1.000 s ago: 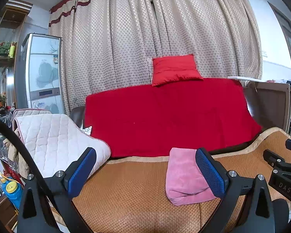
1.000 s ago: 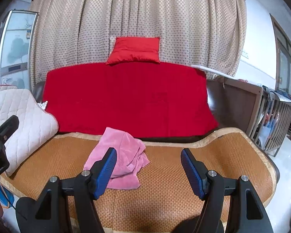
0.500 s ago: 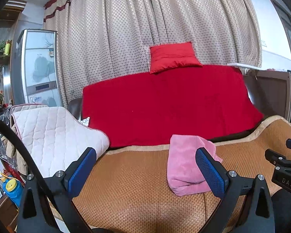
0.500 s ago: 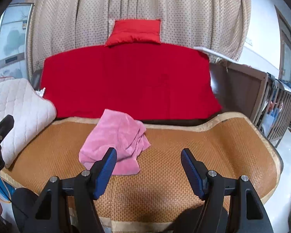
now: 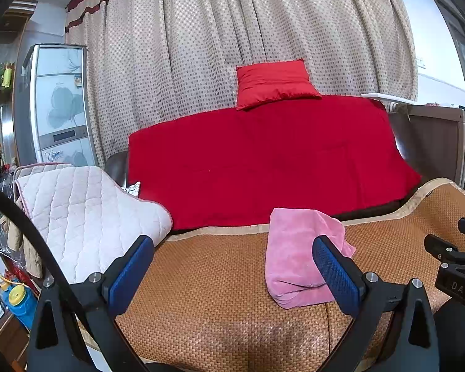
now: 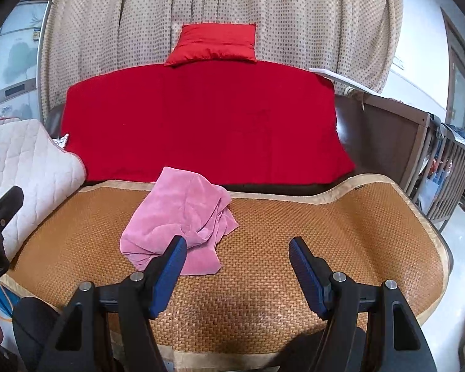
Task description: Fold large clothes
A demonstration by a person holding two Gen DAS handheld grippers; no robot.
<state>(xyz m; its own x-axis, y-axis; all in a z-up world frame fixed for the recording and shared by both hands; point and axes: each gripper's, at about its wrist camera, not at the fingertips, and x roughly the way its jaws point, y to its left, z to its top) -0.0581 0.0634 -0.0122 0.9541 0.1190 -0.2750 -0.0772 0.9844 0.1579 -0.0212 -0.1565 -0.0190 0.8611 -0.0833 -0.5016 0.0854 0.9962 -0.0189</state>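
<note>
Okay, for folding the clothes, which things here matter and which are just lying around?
For the job:
pink garment
woven mat
left gripper
right gripper

Just lying about:
red cushion
red cover
quilted pad
curtain

Left gripper (image 5: 232,271): jaws spread wide, blue pads (image 5: 130,274) facing inward, nothing between them; held low above the woven mat (image 5: 217,294), near its front edge, level and pointing toward the back. Right gripper (image 6: 237,268): likewise spread wide (blue pads (image 6: 307,274) bare), above the same mat's front edge, just right of its partner, whose black body shows at far left.
</note>
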